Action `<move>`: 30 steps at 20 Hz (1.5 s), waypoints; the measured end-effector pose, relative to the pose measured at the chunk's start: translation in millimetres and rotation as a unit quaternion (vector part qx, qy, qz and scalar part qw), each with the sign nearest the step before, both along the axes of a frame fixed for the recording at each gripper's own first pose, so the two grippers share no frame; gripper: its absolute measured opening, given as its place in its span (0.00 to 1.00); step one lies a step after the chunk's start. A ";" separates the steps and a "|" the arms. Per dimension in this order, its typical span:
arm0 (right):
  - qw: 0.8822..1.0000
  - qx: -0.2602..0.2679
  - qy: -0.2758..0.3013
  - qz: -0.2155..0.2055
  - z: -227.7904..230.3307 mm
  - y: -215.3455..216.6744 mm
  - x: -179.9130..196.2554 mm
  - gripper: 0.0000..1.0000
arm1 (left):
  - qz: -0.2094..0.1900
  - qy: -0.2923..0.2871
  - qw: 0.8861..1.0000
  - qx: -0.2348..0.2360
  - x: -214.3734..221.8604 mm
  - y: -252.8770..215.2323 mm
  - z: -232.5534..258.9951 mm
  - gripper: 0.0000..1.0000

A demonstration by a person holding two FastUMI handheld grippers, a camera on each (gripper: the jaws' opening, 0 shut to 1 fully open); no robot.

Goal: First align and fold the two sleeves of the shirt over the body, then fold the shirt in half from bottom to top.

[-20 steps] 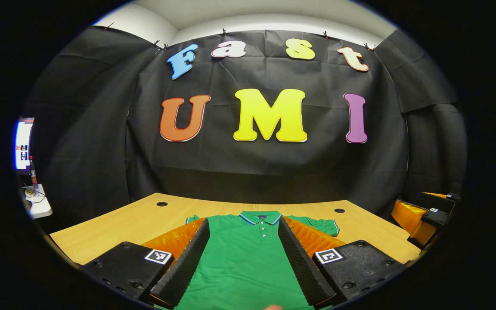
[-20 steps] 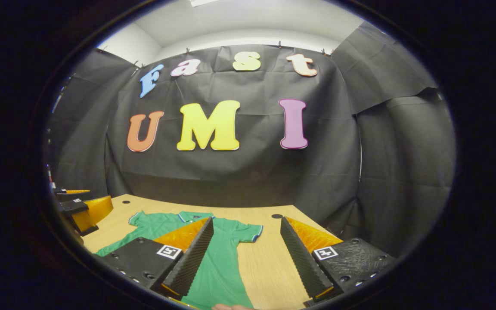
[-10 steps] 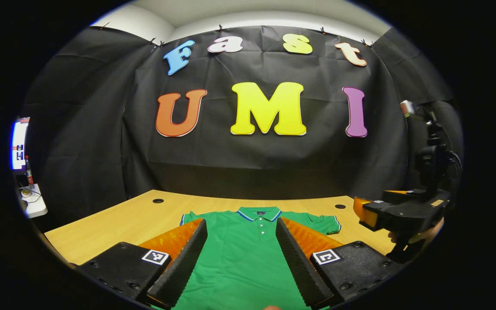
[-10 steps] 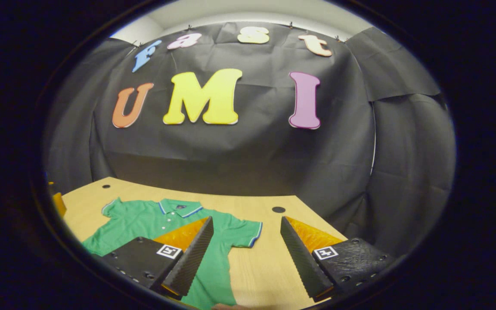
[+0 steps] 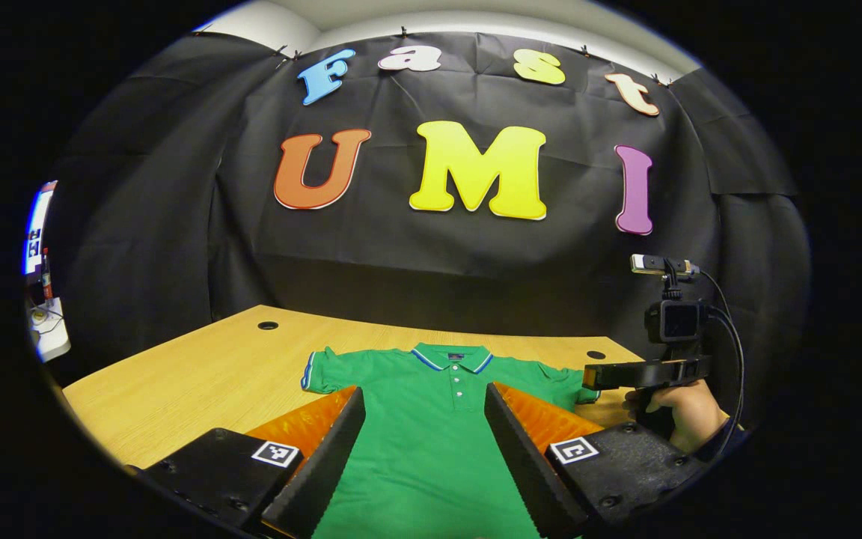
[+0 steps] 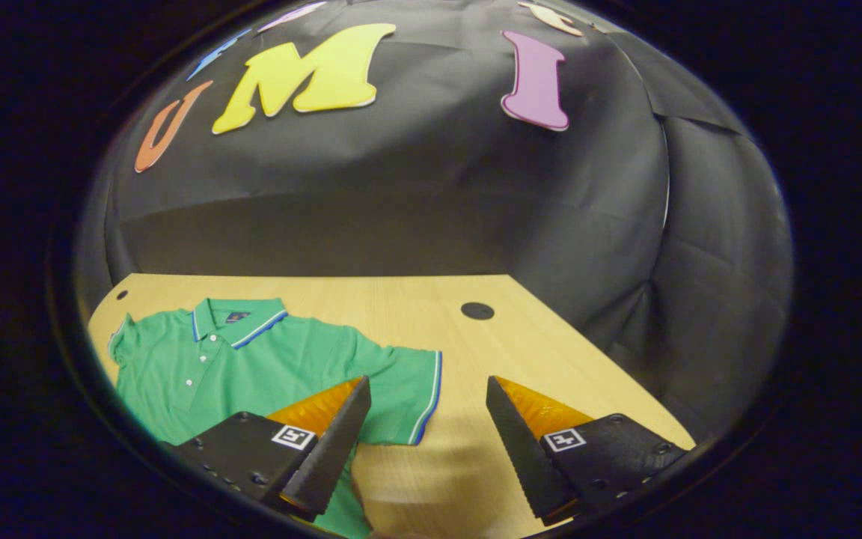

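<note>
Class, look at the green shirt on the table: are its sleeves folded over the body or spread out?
Spread out. The green shirt lies flat on the table; both sleeves stick out sideways, none laid over the body.

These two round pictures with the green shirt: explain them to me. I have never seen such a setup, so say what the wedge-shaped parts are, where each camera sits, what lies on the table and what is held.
A person holds a two-finger gripper in each hand, with a camera riding on each. The wedges at the bottom of each picture are that gripper's own fingers. In the left gripper view the left gripper hovers open above a green polo shirt lying flat, sleeves unfolded, on a wooden table. At the far right there, a hand holds the right gripper. In the right gripper view the right gripper is open near the shirt's sleeve. Nothing is held.
</note>
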State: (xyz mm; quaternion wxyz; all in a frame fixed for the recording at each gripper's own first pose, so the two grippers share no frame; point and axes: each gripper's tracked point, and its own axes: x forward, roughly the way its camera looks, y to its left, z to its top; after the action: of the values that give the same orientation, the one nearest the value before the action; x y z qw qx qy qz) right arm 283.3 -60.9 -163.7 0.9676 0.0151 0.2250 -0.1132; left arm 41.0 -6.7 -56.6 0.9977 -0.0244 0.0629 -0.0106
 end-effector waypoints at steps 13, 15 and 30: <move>0.996 0.058 0.068 0.027 -48.9 21.0 20.5 0.43 | -0.010 0.046 0.999 0.022 17.0 -11.8 -40.6 1.00; 0.995 0.068 0.065 0.025 -48.2 18.9 23.8 0.24 | -0.013 0.046 0.999 0.026 17.1 -14.7 -41.3 1.00; 0.995 -0.064 -0.007 0.080 4.8 31.8 23.9 0.00 | -0.010 0.035 0.999 0.027 17.0 -7.5 -34.2 1.00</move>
State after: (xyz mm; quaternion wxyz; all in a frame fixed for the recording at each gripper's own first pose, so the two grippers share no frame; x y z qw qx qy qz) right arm 307.3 -29.1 -158.9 0.9742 -0.0642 0.2107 -0.0500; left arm 58.0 -14.2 -90.8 0.9950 0.0024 0.0980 -0.0180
